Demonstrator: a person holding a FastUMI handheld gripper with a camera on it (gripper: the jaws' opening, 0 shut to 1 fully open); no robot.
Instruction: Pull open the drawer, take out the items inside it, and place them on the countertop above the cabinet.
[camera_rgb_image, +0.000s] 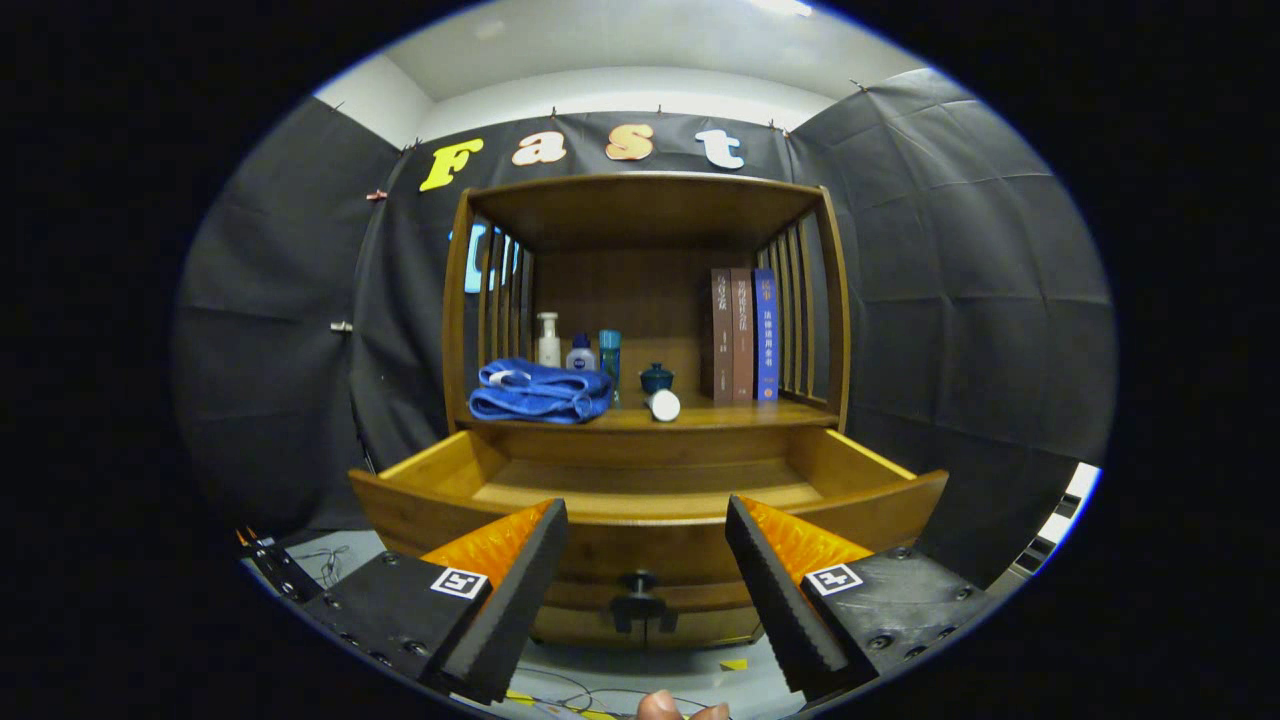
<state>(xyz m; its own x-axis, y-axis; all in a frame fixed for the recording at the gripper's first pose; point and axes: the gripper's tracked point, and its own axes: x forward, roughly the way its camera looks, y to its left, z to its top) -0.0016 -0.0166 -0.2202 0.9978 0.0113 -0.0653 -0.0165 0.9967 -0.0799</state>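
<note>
Just ahead of the fingers: drawer (640, 490) pulled out, inside looking bare.
Gripper (645, 560) spread wide, gripping nothing, dark knob (638, 582) in the gap at 6 o'clock. On countertop (740, 415) above: folded blue towel (540, 391) at 10 o'clock, bottles (580, 352) behind it, white cylinder (663, 405) and small blue lidded pot (656, 377) at 12, books (743, 334) upright at 1.

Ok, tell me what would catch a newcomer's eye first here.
The pulled-open wooden drawer just beyond the open gripper, whose jaws stand wide apart and hold nothing. Above it, on the countertop, a folded blue towel lies left of a small white cylinder on its side, with three upright books to the right.
</note>
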